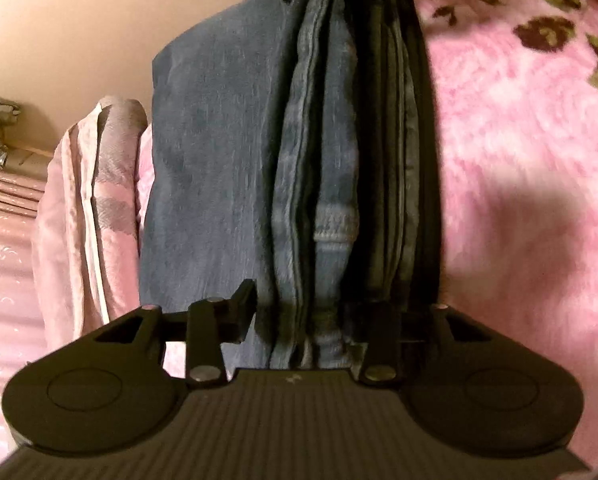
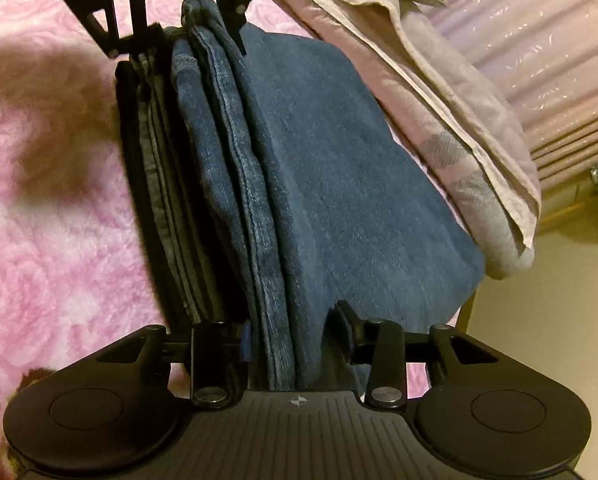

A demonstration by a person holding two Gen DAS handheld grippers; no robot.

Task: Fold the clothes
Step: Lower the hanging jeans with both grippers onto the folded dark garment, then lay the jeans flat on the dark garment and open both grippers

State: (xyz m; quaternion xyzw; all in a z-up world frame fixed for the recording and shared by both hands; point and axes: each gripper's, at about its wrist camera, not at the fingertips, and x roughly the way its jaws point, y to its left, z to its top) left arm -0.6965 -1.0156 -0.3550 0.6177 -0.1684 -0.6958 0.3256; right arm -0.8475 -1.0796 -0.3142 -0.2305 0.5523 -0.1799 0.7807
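Observation:
Folded blue jeans [image 1: 235, 168] hang stretched between my two grippers, above a pink floral blanket [image 1: 519, 160]. My left gripper [image 1: 311, 312] is shut on one end of the folded stack. My right gripper [image 2: 291, 332] is shut on the other end of the jeans [image 2: 339, 184]. The left gripper also shows at the far top of the right wrist view [image 2: 187, 24], clamped on the denim. Several layers of denim show edge-on between the fingers, with dark inner layers on one side.
A folded pale pink sheet [image 2: 439, 112] lies beside the jeans. A ribbed pink headboard or cover [image 2: 539, 40] is behind it. Beige wall [image 1: 79, 32] and floor [image 2: 539, 320] border the bed.

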